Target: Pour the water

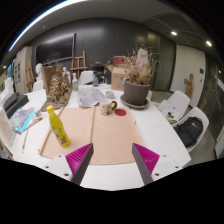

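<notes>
A yellow bottle point(56, 125) with a green cap stands at the left edge of a brown mat point(100, 135) on the white table point(170, 135). A small cup point(107, 107) with a yellow rim or object at it stands at the mat's far edge. My gripper point(112, 162) is open and empty, fingers with magenta pads point(78, 158) spread wide over the mat's near edge, well short of both the bottle and the cup.
A potted dry plant point(136, 82) stands beyond the mat on the right. A vase of dry stems point(59, 88) stands at the far left. Papers point(90, 96) lie behind the cup. Chairs point(186, 125) flank the table's right side; coloured items point(22, 120) lie left.
</notes>
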{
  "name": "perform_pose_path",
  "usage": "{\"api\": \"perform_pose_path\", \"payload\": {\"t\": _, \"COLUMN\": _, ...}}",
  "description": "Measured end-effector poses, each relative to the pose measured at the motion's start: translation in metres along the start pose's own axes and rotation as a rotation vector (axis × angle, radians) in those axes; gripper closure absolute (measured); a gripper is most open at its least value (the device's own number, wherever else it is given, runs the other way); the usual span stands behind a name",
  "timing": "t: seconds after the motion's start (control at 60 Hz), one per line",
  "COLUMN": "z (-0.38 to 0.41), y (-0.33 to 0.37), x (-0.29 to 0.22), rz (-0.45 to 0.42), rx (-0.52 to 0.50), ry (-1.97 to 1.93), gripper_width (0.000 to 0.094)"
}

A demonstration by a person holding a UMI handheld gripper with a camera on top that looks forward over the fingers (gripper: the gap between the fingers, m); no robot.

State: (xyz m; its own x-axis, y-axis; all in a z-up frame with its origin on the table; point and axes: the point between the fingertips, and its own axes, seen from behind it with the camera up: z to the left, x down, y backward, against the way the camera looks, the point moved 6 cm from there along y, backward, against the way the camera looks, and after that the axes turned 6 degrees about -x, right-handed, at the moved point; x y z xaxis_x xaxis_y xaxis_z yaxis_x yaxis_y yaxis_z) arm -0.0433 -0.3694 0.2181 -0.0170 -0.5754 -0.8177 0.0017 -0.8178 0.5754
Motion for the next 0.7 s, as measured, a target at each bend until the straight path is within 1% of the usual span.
{"api": "perform_pose_path", "payload": {"t": 0.233, "z": 0.141, "y": -0.045, "x": 0.044, "rz": -0.001, "rx": -0.16, "ry": 0.046, "gripper_width": 0.0082}}
{"api": "perform_pose_path", "payload": {"t": 0.35, "z": 0.19, "y": -0.084, "x": 0.048, "rz": -0.035, "rx": -0.206, "ry": 0.033, "gripper_width": 0.0084}}
{"api": "perform_pose_path", "payload": {"t": 0.45, "z": 0.21, "y": -0.125, "x": 0.037, "rz": -0.097, "rx": -0.187, "ry": 0.021, "gripper_width": 0.0084}}
{"api": "perform_pose_path", "payload": {"t": 0.533, "z": 0.218, "y": -0.16, "x": 0.028, "rz": -0.141, "rx": -0.15, "ry": 0.022, "gripper_width": 0.0087}}
{"api": "perform_pose_path", "payload": {"t": 0.65, "z": 0.23, "y": -0.197, "x": 0.017, "rz": -0.179, "rx": -0.147, "ry": 0.021, "gripper_width": 0.0133}}
{"api": "perform_pose_path", "payload": {"t": 0.7, "z": 0.234, "y": -0.208, "x": 0.015, "rz": -0.184, "rx": -0.149, "ry": 0.03, "gripper_width": 0.0187}}
